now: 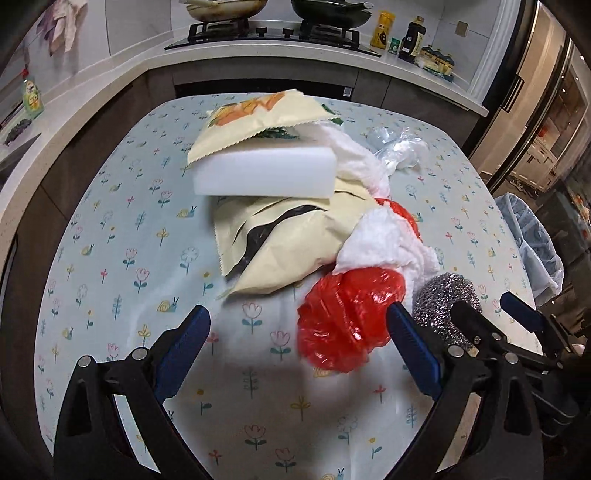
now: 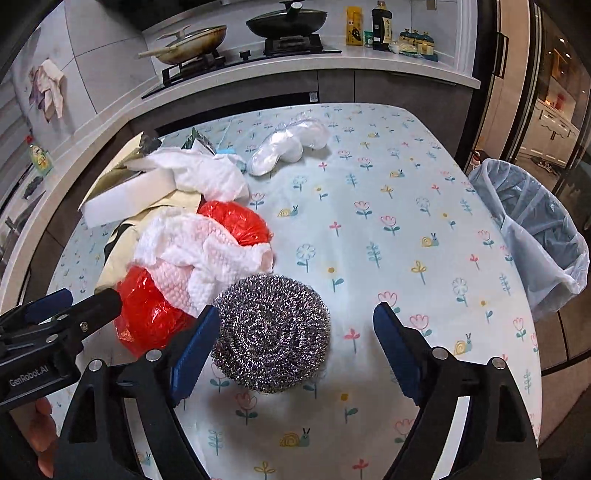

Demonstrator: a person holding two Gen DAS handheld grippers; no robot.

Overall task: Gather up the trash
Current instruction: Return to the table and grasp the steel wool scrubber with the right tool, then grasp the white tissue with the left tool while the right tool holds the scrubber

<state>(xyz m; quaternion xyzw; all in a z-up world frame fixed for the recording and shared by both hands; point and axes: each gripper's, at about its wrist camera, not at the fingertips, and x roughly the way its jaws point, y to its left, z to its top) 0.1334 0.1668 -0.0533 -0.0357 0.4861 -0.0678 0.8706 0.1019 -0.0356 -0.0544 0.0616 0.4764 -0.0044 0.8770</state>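
Right wrist view: a counter (image 2: 369,229) under a pale blue cloth printed w/ tulips, leaves and snails fills a dim kitchen; behind it a white worktop carries a black gas hob (image 2: 236,62) w/ a cream pan (image 2: 192,44) and a lidded black wok (image 2: 286,22), plus a yellow packet (image 2: 354,26) and a dark sauce bottle (image 2: 381,24), labels too small to read. Cloths (image 2: 48,90) hang on the tiled wall at left; glass doors at right. A bin lined w/ a pale blue bag (image 2: 532,236) stands just off the counter's right edge. Right gripper (image 2: 291,350), fingers spread wide, straddles a steel wool scourer (image 2: 271,332) lying on the cloth; the left finger sits just beside or against it, the right one well clear. Left gripper (image 1: 297,339), fingers also spread and pinching nothing, hovers near a red plastic bag (image 1: 351,317). Trash heap behind: white paper towels (image 2: 195,254), a white sponge block (image 1: 266,171), cream snack wrappers (image 1: 280,240), a clear plastic bag (image 2: 291,146) apart at the rear. Only legible writing: "GenRobot.AI" on the left gripper's body, seen from the right wrist cam.
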